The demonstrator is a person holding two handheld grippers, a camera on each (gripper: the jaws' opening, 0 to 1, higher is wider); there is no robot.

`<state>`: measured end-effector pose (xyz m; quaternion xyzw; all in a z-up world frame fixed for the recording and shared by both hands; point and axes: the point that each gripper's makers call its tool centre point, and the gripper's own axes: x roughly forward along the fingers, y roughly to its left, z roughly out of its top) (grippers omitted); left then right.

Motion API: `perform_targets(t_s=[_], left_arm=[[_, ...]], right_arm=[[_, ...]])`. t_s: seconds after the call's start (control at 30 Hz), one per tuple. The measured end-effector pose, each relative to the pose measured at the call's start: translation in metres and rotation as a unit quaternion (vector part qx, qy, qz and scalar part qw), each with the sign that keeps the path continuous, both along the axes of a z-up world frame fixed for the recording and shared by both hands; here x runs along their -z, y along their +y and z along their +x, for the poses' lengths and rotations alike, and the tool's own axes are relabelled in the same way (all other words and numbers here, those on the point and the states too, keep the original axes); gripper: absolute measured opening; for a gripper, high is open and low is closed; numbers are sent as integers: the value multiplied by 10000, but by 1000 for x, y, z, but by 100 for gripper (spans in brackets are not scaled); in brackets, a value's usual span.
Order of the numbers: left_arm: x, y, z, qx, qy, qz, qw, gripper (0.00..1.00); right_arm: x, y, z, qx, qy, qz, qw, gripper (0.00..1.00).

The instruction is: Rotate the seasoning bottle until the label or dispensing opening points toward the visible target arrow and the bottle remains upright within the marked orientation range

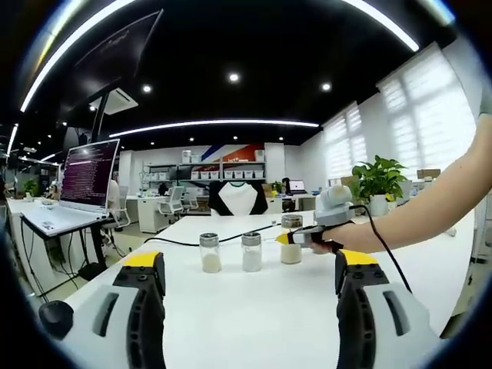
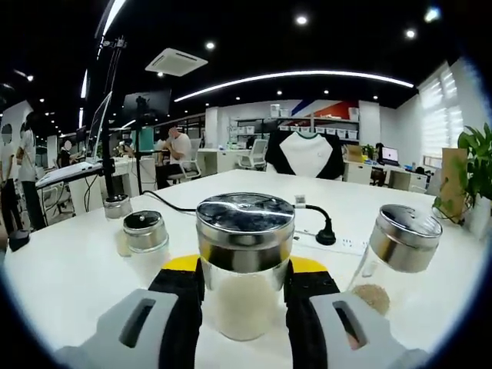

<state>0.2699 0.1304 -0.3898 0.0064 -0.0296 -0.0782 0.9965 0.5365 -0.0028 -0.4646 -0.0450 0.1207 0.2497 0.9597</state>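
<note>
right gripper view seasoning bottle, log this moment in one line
right gripper: jaws around glass seasoning bottle with steel cap, upright | left gripper: open, holding nothing | white table: bottles upright

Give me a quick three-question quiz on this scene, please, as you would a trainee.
1. True or false: the right gripper has its jaws around a bottle.
2. How many bottles stand on the table in the left gripper view? A) one B) three C) five
3. Fill in: the left gripper is ____.

Key: 1 true; 2 B, namely the left bottle, the middle bottle and the one at the right gripper; 3 open, holding nothing.
</note>
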Motion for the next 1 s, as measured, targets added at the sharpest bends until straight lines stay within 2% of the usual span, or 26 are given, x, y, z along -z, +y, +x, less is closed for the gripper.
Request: perform_targets(t_s=[0.2,0.53,0.67,1.0], left_arm=[[-1,-3,0,55,-59,104,9999,94],[1,-6,0,88,-22,52,9999,95],[3,-9,1,116,6,47,9999,95],[4,-13,1,195,69,67,9998,98]], right_arm=[[0,-2,-5,31,70,-36,10000,39],[1,-7,-20,96,146,-75,9998,39],[2,-12,-20,76,127,-82,9999,39],[4,-15,-45,66,153,-94,9998,39]])
